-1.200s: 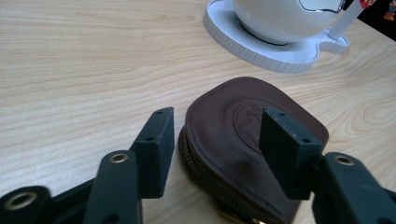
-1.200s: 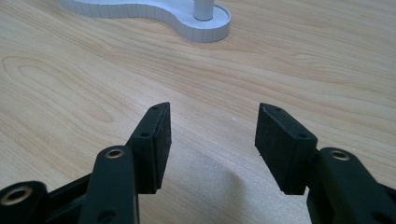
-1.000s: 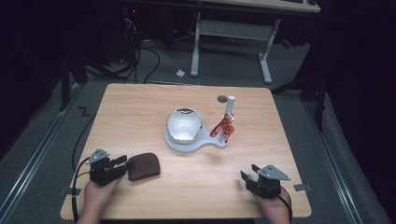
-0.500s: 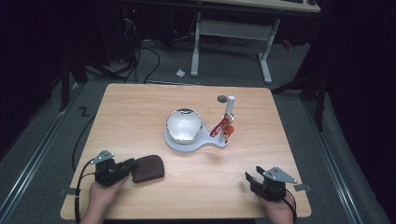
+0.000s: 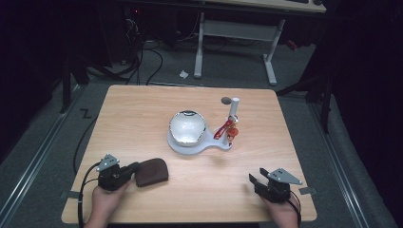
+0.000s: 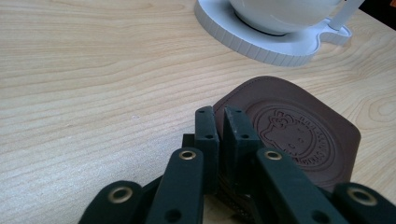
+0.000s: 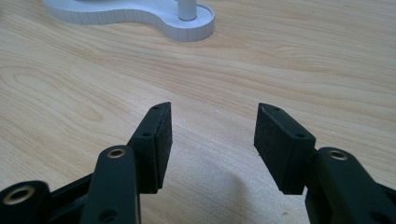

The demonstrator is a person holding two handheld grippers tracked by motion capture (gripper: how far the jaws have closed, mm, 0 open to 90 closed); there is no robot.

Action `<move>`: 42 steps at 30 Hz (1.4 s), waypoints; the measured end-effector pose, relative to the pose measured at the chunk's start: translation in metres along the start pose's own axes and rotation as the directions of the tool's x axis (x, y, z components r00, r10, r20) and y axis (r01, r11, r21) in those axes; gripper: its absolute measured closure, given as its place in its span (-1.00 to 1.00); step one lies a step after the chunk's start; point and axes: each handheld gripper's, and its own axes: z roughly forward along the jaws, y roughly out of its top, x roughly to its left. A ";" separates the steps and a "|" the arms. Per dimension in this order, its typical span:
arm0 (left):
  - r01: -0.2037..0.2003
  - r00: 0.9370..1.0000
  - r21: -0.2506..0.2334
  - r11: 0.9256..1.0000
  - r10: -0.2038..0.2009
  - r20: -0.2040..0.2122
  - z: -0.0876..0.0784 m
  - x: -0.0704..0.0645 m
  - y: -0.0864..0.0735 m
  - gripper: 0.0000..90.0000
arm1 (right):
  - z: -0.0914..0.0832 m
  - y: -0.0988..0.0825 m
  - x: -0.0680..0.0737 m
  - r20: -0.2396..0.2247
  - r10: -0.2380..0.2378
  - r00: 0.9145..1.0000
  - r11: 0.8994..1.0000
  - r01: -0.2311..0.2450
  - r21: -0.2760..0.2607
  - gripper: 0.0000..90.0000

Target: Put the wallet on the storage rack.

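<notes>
The left gripper [image 6: 223, 122] has just been closing and is now pinched on the near edge of the pouch [image 6: 299, 130], a thin strip of brown leather being caught between the pads. The pouch is seen lying flat on the table [image 5: 142, 118] at its near-left part, just ahead of the left hand [image 5: 105, 203], with the embossed round stamp facing up. Further out, the white stand [image 5: 197, 145] with its bowl [image 5: 188, 127] is found near the table's middle, well apart from the pouch. The right gripper [image 7: 212, 140] is held spread and empty over bare wood at the near-right.

Only the very edge is gripped, so the pouch could be expected to slip from the pads if lifted quickly, or to droop and swing from that edge. If swept forward carelessly, the stand might be struck and the bowl unseated.
</notes>
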 end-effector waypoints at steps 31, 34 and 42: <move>-0.110 0.994 -0.188 0.976 0.107 -0.028 -0.036 -0.029 0.015 0.93 | -0.002 0.001 -0.004 -0.006 0.008 1.000 1.000 -0.009 -0.020 0.05; -0.117 0.993 -0.193 0.974 0.112 -0.038 -0.038 -0.030 0.016 0.93 | -0.002 0.001 -0.004 -0.006 0.010 1.000 1.000 -0.010 -0.023 0.05; -0.124 0.992 -0.218 0.968 0.115 -0.053 -0.043 -0.032 0.019 0.94 | -0.003 0.001 -0.005 -0.006 0.017 1.000 0.999 -0.017 -0.027 0.05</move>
